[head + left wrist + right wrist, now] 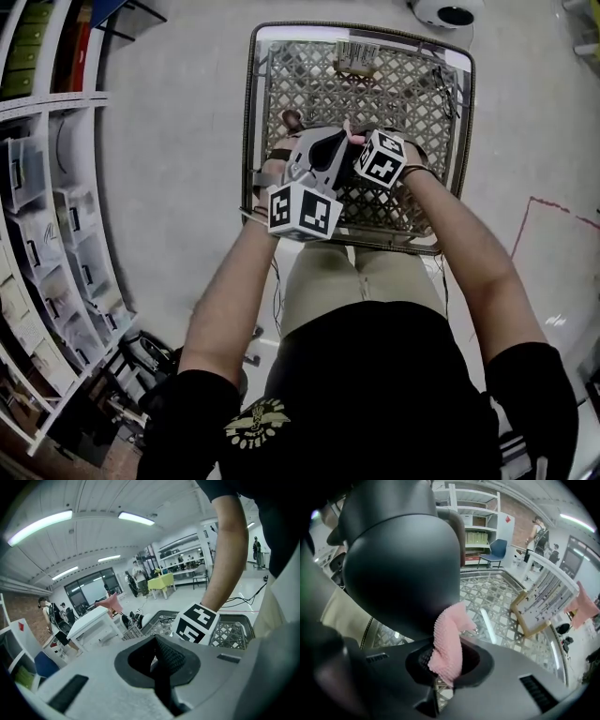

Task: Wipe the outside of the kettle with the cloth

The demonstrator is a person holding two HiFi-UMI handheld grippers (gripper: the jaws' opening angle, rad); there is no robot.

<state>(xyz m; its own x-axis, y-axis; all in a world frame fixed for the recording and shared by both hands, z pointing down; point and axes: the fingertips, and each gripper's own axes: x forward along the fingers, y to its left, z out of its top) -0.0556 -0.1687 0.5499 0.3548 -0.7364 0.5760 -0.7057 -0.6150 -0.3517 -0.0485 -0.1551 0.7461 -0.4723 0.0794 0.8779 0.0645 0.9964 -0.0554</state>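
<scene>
The dark grey kettle fills the upper left of the right gripper view, its handle behind it. My right gripper is shut on a pink cloth, whose top end lies against the kettle's lower side. In the head view a pink corner of the cloth shows beside the right gripper's marker cube. The left gripper has its jaws together, with nothing visible between them. Its marker cube sits close to the right one. Both grippers hide most of the kettle from above.
Both grippers hang over a metal mesh cart with a raised rim. White shelving runs along the left. A wooden rack and a white table stand beyond the cart. Red tape marks the floor.
</scene>
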